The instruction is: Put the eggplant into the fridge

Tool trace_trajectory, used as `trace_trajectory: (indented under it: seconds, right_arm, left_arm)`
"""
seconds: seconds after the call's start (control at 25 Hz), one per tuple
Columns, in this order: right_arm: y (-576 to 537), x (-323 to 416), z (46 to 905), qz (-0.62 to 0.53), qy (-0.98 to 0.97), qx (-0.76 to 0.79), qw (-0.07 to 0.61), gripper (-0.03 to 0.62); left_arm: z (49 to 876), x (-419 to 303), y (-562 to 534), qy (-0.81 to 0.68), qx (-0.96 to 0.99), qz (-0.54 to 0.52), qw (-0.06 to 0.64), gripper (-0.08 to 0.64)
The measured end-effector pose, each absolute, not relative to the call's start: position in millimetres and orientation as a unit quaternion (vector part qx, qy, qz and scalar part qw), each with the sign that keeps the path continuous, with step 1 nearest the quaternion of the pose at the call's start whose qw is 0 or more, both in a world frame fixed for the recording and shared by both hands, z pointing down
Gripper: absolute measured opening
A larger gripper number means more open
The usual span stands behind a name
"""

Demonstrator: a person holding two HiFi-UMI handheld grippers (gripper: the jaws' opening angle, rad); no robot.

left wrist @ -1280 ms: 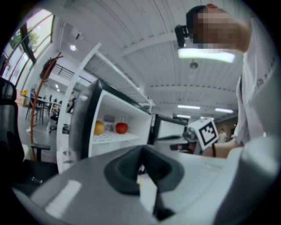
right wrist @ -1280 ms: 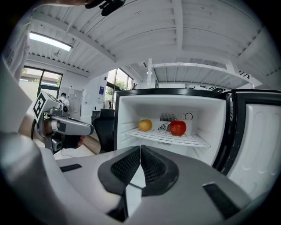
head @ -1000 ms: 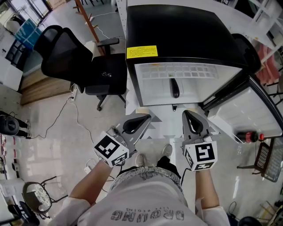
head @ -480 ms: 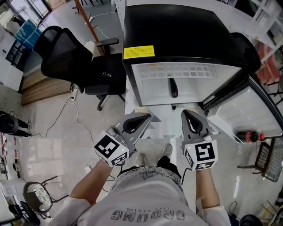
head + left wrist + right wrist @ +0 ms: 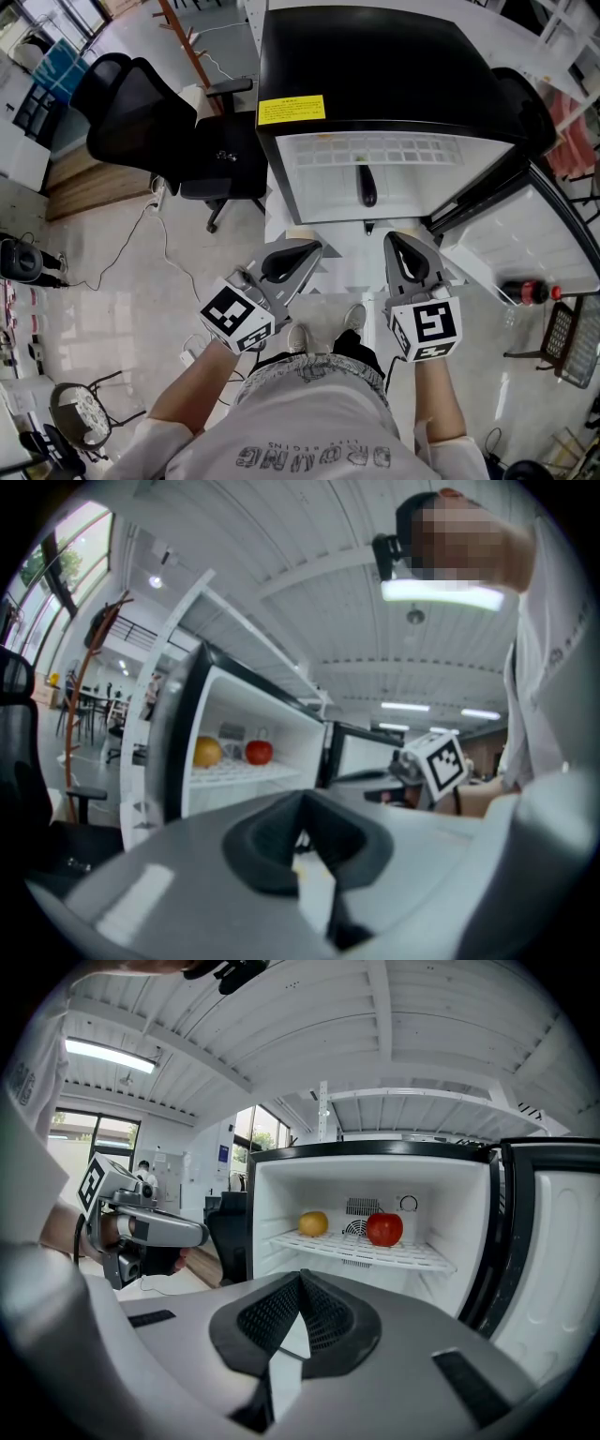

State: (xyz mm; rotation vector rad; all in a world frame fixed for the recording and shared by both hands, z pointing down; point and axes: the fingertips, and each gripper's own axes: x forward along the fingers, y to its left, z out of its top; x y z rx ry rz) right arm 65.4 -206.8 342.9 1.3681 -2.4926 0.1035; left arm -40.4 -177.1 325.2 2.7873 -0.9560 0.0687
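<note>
A dark eggplant (image 5: 366,186) lies on a white shelf inside the open black fridge (image 5: 375,66). The gripper views do not show it. Both grippers hang in front of the fridge opening, apart from the eggplant. My left gripper (image 5: 305,251) (image 5: 302,832) is shut and holds nothing. My right gripper (image 5: 398,246) (image 5: 300,1307) is shut too, with nothing between its pads. Level with the right gripper, a yellow fruit (image 5: 313,1223) and a red apple (image 5: 383,1229) sit on the upper wire shelf.
The fridge door (image 5: 534,234) stands open to the right, with a bottle (image 5: 525,291) in its rack. A black office chair (image 5: 159,122) stands left of the fridge. A cable (image 5: 159,244) trails over the floor. My feet are just before the fridge.
</note>
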Motion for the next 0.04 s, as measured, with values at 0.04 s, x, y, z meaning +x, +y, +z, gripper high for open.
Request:
trace_trajectory:
  seconds: [0.04]
  right_arm:
    - [-206.9,65.6,342.9,0.036,-0.867,0.475,0.148,0.003]
  left_arm:
    - [325.4,-40.1,-177.1,-0.323,0.941,0.024,0.097,0.008]
